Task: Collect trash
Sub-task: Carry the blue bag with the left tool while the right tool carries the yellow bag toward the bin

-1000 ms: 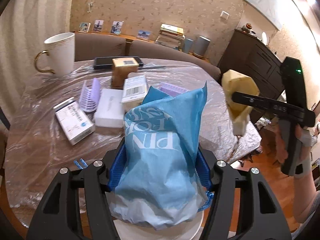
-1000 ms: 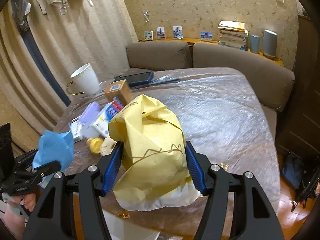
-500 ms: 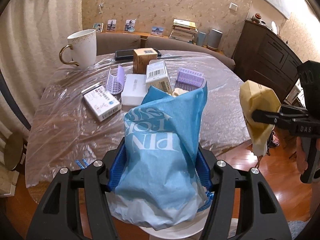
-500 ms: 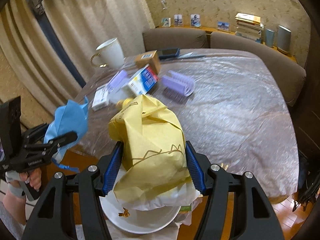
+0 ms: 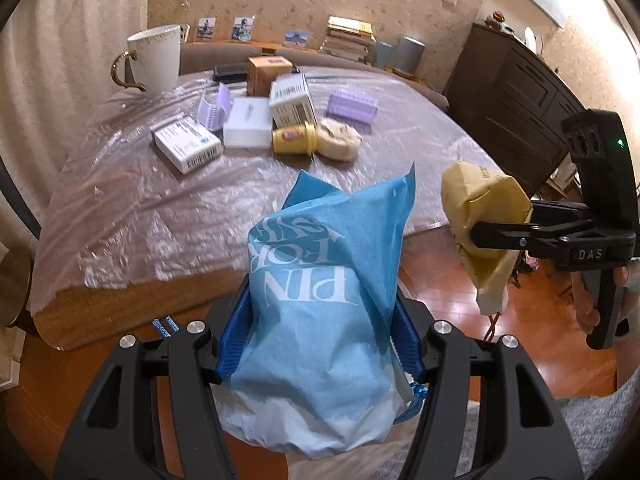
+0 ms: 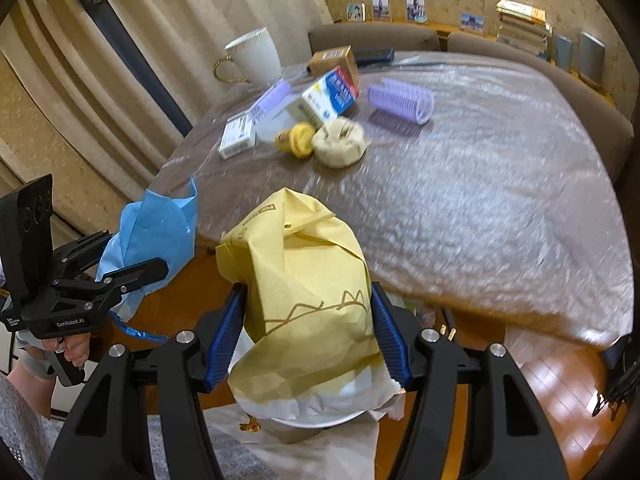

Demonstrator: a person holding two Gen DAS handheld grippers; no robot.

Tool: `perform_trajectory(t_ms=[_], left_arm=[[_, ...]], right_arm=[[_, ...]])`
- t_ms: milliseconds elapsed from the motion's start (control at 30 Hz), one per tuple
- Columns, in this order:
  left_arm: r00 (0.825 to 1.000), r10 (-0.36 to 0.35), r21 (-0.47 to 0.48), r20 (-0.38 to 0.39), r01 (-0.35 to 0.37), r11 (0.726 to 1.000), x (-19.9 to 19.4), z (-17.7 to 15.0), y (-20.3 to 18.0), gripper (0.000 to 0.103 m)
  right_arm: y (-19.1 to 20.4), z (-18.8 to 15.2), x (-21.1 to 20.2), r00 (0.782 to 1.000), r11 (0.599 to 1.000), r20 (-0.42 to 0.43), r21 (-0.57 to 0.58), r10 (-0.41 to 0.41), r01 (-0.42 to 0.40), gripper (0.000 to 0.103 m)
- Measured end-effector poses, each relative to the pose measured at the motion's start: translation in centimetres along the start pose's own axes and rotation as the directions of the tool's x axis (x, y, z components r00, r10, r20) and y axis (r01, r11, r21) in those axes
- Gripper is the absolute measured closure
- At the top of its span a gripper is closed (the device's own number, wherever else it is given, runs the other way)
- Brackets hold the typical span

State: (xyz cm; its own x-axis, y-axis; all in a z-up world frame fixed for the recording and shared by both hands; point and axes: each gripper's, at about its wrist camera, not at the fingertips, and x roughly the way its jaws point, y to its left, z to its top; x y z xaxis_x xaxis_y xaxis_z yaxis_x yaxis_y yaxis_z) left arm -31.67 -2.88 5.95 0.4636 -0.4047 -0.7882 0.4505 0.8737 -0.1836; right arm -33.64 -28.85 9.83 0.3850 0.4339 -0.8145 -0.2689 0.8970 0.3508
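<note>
Jaws on both sides are clamped: our left gripper [image 5: 320,344] squeezes the blue bag [image 5: 320,320], our right gripper [image 6: 306,336] the yellow bag [image 6: 304,300], both off the bench [image 6: 480,200] edge.

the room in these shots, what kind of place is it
Most likely a home living or dining room. A plastic-covered table stands in front of a brown sofa, small framed photos and stacked books line a ledge along the papered wall, and a dark wooden sideboard stands at one side.
</note>
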Motion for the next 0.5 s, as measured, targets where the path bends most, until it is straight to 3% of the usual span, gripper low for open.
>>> perform_trajectory(t_ms=[500], left_arm=[[0.995,-0.006,0.063,-0.103,0.013,0.998,1.4,-3.1,-2.1,0.041]], right_arm=[[0.5,-2.8,2.7,0.993,1.000,-0.118,-0.006,0.008,-0.009,0.043]])
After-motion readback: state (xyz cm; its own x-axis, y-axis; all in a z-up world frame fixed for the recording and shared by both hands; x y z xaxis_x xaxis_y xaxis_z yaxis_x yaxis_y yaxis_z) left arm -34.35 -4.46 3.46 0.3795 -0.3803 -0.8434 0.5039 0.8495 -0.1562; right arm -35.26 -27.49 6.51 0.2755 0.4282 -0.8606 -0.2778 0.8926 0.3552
